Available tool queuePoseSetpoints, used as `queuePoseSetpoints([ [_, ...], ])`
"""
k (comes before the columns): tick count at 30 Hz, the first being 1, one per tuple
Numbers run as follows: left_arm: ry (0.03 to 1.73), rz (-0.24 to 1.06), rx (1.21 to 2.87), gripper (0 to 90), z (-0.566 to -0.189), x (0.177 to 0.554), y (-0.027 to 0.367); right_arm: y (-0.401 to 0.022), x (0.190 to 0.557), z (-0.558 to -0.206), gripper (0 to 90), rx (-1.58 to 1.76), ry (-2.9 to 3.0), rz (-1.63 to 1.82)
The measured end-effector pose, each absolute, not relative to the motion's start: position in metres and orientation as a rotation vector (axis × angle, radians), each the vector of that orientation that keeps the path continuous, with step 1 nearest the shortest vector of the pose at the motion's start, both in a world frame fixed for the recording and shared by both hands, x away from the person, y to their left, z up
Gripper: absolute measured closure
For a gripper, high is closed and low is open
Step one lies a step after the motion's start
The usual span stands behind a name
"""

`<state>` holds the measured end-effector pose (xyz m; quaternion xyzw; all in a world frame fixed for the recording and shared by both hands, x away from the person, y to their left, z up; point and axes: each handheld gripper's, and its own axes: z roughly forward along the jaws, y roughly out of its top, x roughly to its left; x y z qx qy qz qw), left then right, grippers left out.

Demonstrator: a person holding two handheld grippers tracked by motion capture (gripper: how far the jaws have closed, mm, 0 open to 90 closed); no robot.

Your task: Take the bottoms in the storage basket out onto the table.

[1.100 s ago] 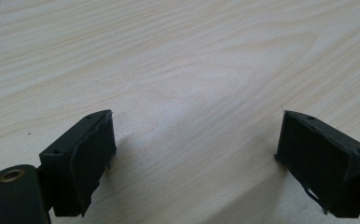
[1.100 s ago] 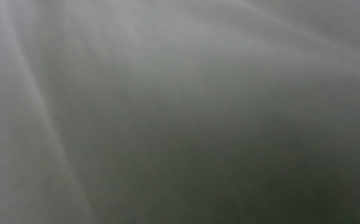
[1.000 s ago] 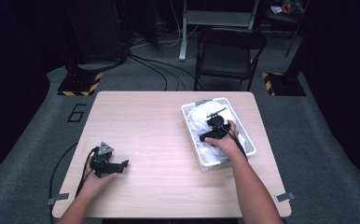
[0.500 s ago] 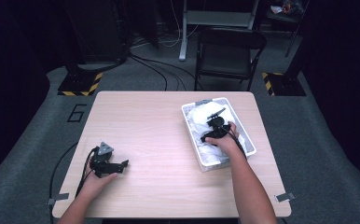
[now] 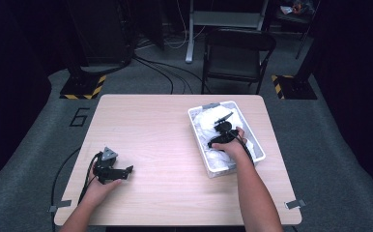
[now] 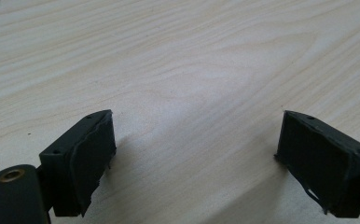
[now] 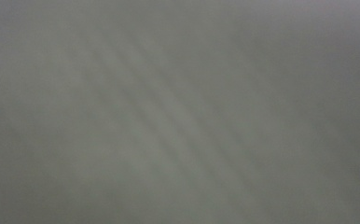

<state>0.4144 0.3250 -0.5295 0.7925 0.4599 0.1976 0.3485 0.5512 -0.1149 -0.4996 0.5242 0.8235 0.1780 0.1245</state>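
Observation:
A clear plastic bin [image 5: 258,145] holding crumpled white material [image 5: 208,124] stands on the right half of the wooden table [image 5: 165,130]. My right gripper [image 5: 222,131] is down inside the bin among the white material, held by a hand; its jaws are hidden. The right gripper view is a grey blur pressed close to something. My left gripper [image 5: 126,170] rests on the table near the front left, pointing right. In the left gripper view that gripper [image 6: 194,158] is open, its jaws wide apart over bare wood with nothing between them.
A dark folding chair [image 5: 235,53] stands beyond the table's far edge. Cables trail from the left gripper off the table's left front corner. Yellow-black floor markers [image 5: 83,87] lie behind the table.
The right hand and gripper have shifted slightly within the bin. The left gripper has stayed in place.

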Motion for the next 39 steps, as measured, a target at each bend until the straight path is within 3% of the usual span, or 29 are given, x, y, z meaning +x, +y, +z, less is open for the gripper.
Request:
queuePoseSetpoints([
  [16, 1.191, 0.512, 2.055, 10.9, -0.53, 0.414, 0.325, -0.111, 0.553, -0.5, 0.4, 1.545, 2.388, 0.486],
  [19, 1.191, 0.512, 2.055, 10.9, -0.529, 0.414, 0.325, -0.109, 0.552, -0.498, 5.7, 1.557, 2.393, 0.484],
  [28, 1.191, 0.513, 2.055, 10.9, -0.53, 0.414, 0.325, -0.101, 0.548, -0.489, 42.7, 1.534, 2.392, 0.534],
  [34, 1.193, 0.513, 2.054, 10.9, -0.529, 0.414, 0.325, -0.102, 0.55, -0.487, 51.3, 1.55, 2.4, 0.557],
  [39, 1.192, 0.512, 2.054, 10.9, -0.53, 0.414, 0.325, -0.106, 0.551, -0.486, 53.4, 1.563, 2.418, 0.57],
])
